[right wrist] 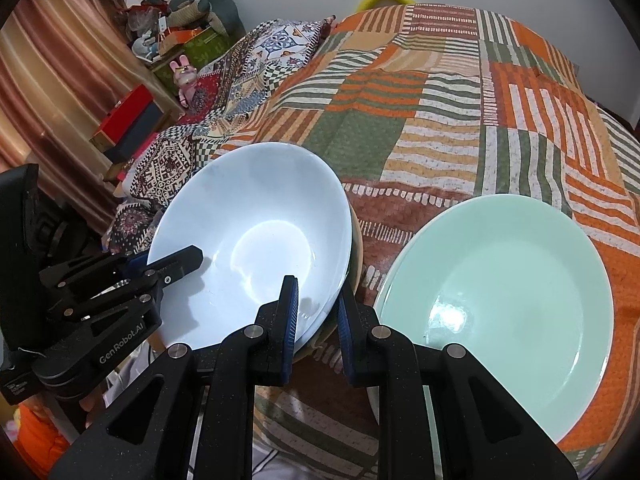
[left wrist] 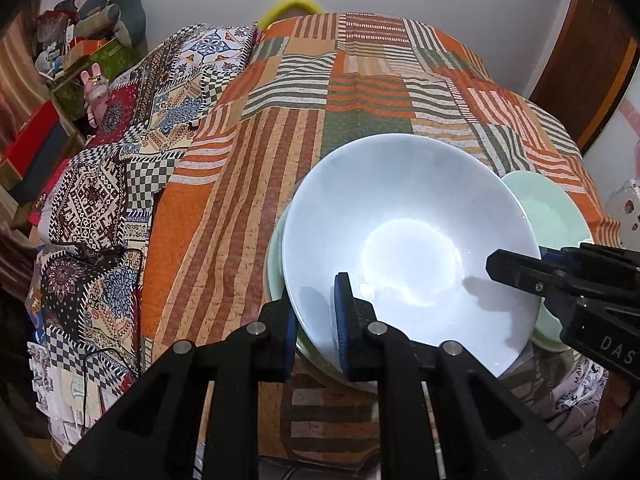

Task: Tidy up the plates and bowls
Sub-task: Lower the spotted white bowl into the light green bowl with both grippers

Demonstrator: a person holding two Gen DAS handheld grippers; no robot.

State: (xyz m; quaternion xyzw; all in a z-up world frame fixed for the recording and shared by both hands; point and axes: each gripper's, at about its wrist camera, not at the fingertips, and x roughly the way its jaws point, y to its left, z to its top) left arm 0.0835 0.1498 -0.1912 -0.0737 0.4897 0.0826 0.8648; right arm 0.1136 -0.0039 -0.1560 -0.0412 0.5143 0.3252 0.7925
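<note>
On the striped quilt (right wrist: 400, 128), both tongs pinching the white bowl (right wrist: 256, 236), green plate (right wrist: 516, 300) just beside

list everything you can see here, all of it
white bowl: one, white, tilted over the near edge of the bed, gripped at two rim spots
green plate: one, pale green, flat on the quilt right of the bowl
dish under the bowl: one, greenish, only its rim shows
quilt: one, orange, green and cream patches, covering the bed
patterned blanket: one, multicoloured, left side of the bed
yellow ring: one, yellow, behind the bed's far end
bunny toy: one, pink, cluttered shelf at left
red box: one, red, same shelf
left gripper: black, clamped on bowl rim
right gripper: black, clamped on bowl rim
</note>
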